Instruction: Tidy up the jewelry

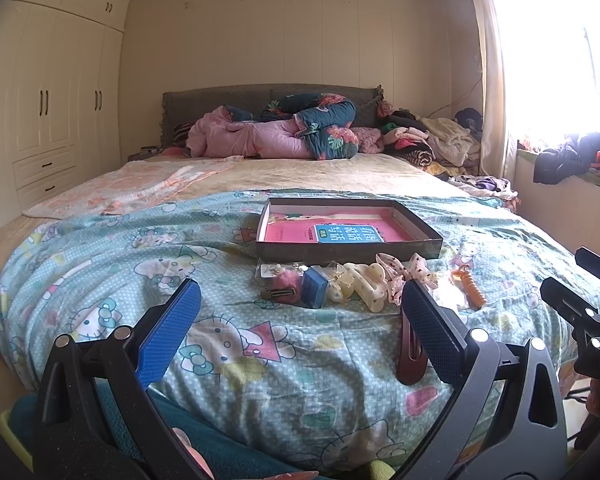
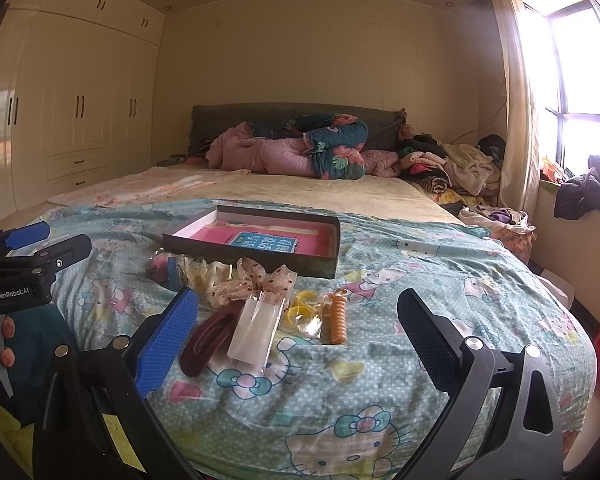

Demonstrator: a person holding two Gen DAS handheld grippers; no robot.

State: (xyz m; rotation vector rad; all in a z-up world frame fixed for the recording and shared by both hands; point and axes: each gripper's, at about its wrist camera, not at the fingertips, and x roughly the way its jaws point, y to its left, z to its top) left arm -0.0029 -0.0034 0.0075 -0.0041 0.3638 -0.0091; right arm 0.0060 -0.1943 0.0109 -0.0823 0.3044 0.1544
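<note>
**Sorting not yet begun — everything lay loose on the bed**

As far as the pictures showed, nothing had been put away. The box (image 2: 256, 258) sat open on the bed (image 2: 400, 360), holding only a pink sheet and a blue card with print on it; no accessory was inside. All the pieces lay in a loose row just in front of the box's near wall, so by my judgement the whole job was left.

The left gripper (image 1: 300, 328) hung low over the near edge of the bed, its fingers spread wide and holding nothing. The right gripper (image 2: 298, 336) was the same — wide apart, empty, facing the row.

The pieces themselves were small and mixed. Nearest lay a dark red clip (image 2: 208, 340), partly under a clear packet (image 2: 256, 334). Beside them were yellow rings (image 2: 302, 308) and an orange coil (image 2: 337, 318). Closer to the box sat a dotted bow (image 2: 260, 280), a cream claw clip (image 1: 370, 284), a blue case (image 1: 315, 286) and a pink pompom clip (image 1: 286, 286). Several touched or overlapped, which would probably make picking one singly awkward.
</note>
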